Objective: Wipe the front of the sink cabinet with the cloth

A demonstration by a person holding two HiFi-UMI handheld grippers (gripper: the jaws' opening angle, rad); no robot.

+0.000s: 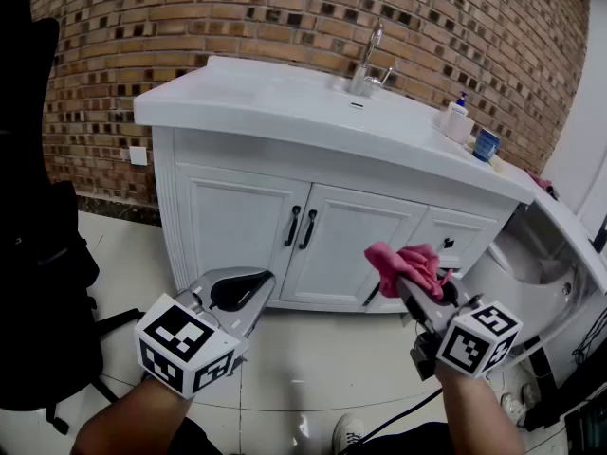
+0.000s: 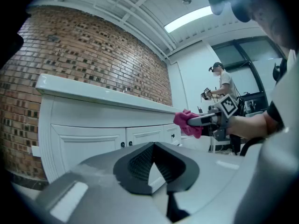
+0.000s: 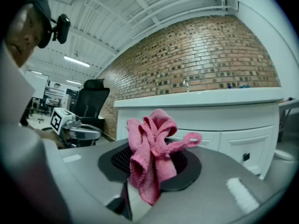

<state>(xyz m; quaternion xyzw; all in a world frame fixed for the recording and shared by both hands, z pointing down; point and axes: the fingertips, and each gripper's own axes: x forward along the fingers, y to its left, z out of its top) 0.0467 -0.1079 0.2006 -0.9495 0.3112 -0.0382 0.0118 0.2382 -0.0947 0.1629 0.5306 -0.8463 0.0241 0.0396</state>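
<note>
Evidently not yet wiping: no contact with the cabinet front. Furthest left, out past the left gripper's outer side, a black swivel office chair [image 1: 38,254]. Next, the left gripper [image 1: 262,281] itself: dark ribbed pads pressed together at the tips, carrying nothing, pointed toward the left-hand door of the white panelled sink cabinet [image 1: 237,218] ahead and well apart from it. Between the two tools and further ahead, a pair of black door handles [image 1: 301,227]. Rightward, the right gripper [image 1: 410,284], clamped on a pink terry cloth [image 3: 148,148], held up before the lower right doors, near them but short of touching. Likely trouble from here, judging only by the look: pushing in with so bunched a wad could bring hard jaw tips onto the painted door instead of fabric, leaving scrapes and little cleaned; dragging the loose looped tail across the handles could snag it and tug the cloth out of a pinch that seems to catch only its middle; sweeping wide could knock the idle left tool against the cabinet. As for the cloth: bright pink, nubbly weave, crumpled into folds rising above the jaws, one flap hanging below them, one thin loop curling off to the right, limp; wet or dry not possible to tell.
</note>
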